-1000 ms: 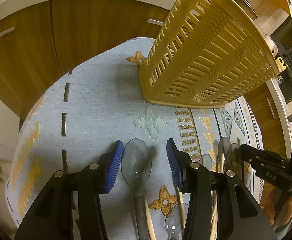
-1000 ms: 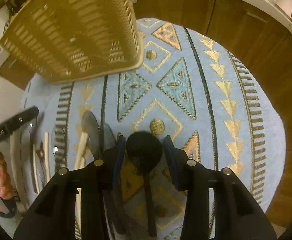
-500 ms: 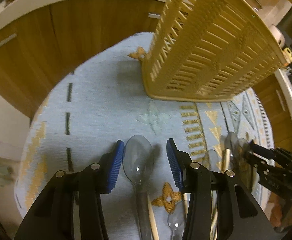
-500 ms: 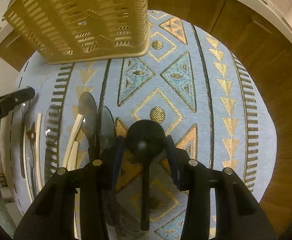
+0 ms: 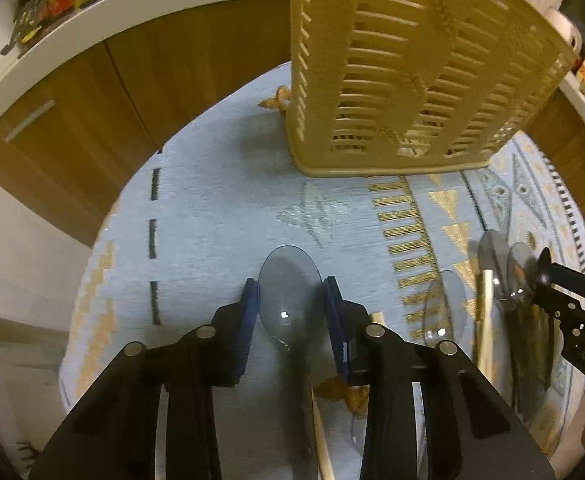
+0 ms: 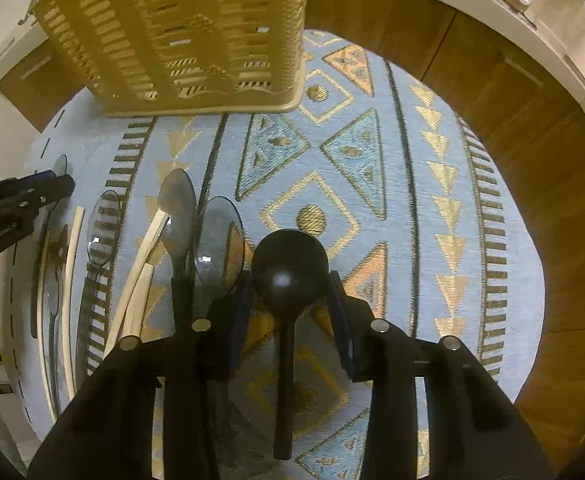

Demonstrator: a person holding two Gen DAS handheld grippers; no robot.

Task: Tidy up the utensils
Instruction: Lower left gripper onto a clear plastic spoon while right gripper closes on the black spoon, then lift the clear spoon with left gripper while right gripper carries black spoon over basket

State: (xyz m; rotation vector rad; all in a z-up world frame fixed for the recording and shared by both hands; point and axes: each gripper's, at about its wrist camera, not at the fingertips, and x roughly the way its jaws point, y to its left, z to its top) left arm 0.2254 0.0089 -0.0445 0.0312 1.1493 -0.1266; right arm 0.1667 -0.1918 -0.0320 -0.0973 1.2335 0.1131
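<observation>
**Two claws over spoons beside a slatted basket**

A round table (image 6: pixel 432 208) carries a woven blue cloth (image 5: pixel 220 208) patterned with gold triangles, diamonds and dark dashes. At its far side stands a tall beige plastic basket (image 5: pixel 412 72) with slatted walls; what it holds cannot be told through the slats.

Utensils lie in a row on the cloth nearer the cameras. The left claw (image 5: pixel 291 308) has its blue-padded fingers on either side of the bowl of a clear smoky plastic spoon (image 5: pixel 290 300), pads touching or nearly touching its edges; whether it is clamped I cannot tell. The right claw (image 6: pixel 290 300) stands with its fingers apart around the round bowl of a glossy black ladle-like spoon (image 6: pixel 289 266), a gap showing on the right. Just left of it lie two more translucent grey spoons (image 6: pixel 220 240) and pale wooden sticks (image 6: pixel 144 252), flat and thin.
</observation>
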